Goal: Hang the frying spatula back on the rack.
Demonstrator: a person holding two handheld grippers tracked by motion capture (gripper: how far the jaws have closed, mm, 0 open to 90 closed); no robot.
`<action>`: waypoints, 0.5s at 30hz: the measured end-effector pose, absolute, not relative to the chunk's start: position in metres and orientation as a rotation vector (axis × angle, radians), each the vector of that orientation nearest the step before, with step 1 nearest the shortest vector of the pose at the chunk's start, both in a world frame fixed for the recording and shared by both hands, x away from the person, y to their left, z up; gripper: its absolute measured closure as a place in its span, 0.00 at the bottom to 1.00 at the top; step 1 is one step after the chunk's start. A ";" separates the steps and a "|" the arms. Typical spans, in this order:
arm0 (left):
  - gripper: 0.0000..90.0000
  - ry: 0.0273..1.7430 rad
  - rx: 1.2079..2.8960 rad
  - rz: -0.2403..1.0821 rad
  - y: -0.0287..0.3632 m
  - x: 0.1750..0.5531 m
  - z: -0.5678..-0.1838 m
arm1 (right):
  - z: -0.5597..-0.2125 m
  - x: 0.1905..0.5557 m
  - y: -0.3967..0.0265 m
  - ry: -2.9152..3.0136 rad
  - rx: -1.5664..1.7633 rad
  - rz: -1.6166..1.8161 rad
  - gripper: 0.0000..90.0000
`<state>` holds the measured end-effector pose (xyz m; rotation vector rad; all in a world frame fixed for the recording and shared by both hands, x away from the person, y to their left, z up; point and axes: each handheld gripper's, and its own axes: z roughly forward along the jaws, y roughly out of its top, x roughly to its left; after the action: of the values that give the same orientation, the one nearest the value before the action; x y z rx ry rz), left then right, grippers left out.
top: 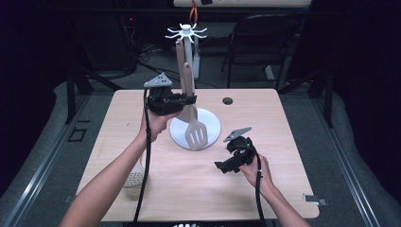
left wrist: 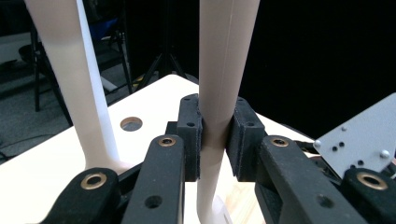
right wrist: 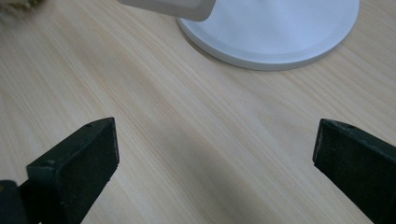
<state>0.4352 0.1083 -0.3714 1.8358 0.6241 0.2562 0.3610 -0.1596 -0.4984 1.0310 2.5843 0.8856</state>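
Two grippers | left gripper (left wrist: 215, 140) jaws pinch spatula (left wrist: 224, 70) handle | right gripper (right wrist: 215, 158) jaws spread, empty

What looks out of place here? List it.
One skimmer lies flat at the table's near left edge, away from the rack. The spatula clamped in the left gripper hangs unhooked above the base.

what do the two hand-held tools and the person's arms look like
Both are black two-jaw devices. The left tool and right tool each carry a grey three-cornered plate with small holes on top and trail a black cable. The left one's linkage shows brass-coloured pivot rings; its pads are matte black blocks. The forearms are bare, without sleeves.
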 end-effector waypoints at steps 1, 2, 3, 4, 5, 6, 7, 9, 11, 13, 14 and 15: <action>0.86 0.622 1.839 0.259 0.107 0.436 -0.370 | -0.499 0.361 -0.159 2.585 1.032 0.883 0.00; 0.86 0.620 1.839 0.260 0.107 0.438 -0.368 | -0.499 0.361 -0.159 2.587 1.030 0.882 0.00; 0.86 0.618 1.842 0.265 0.106 0.439 -0.366 | -0.499 0.361 -0.159 2.584 1.029 0.882 0.00; 0.86 0.616 1.839 0.265 0.105 0.440 -0.364 | -0.500 0.361 -0.159 2.584 1.027 0.883 0.00; 0.86 0.613 1.841 0.263 0.104 0.441 -0.362 | -0.500 0.361 -0.159 2.584 1.027 0.883 0.00; 0.86 0.610 1.842 0.270 0.104 0.442 -0.360 | -0.500 0.361 -0.159 2.585 1.026 0.882 0.00; 0.86 0.609 1.842 0.267 0.103 0.443 -0.359 | -0.500 0.361 -0.158 2.584 1.028 0.886 0.00; 0.86 0.606 1.842 0.272 0.102 0.445 -0.356 | -0.500 0.361 -0.158 2.584 1.027 0.888 0.01; 0.86 0.604 1.844 0.272 0.100 0.447 -0.354 | -0.500 0.361 -0.158 2.584 1.026 0.888 0.01; 0.86 0.602 1.845 0.273 0.099 0.450 -0.353 | -0.500 0.361 -0.158 2.587 1.025 0.878 0.01; 0.86 0.602 1.846 0.274 0.098 0.451 -0.352 | -0.500 0.361 -0.158 2.587 1.025 0.877 0.01; 0.86 0.601 1.847 0.276 0.097 0.452 -0.351 | -0.500 0.361 -0.158 2.588 1.021 0.877 0.01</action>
<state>0.4518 0.0975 -0.3508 1.8469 0.6013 0.2756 0.3612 -0.1579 -0.5004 1.0213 2.5878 0.8775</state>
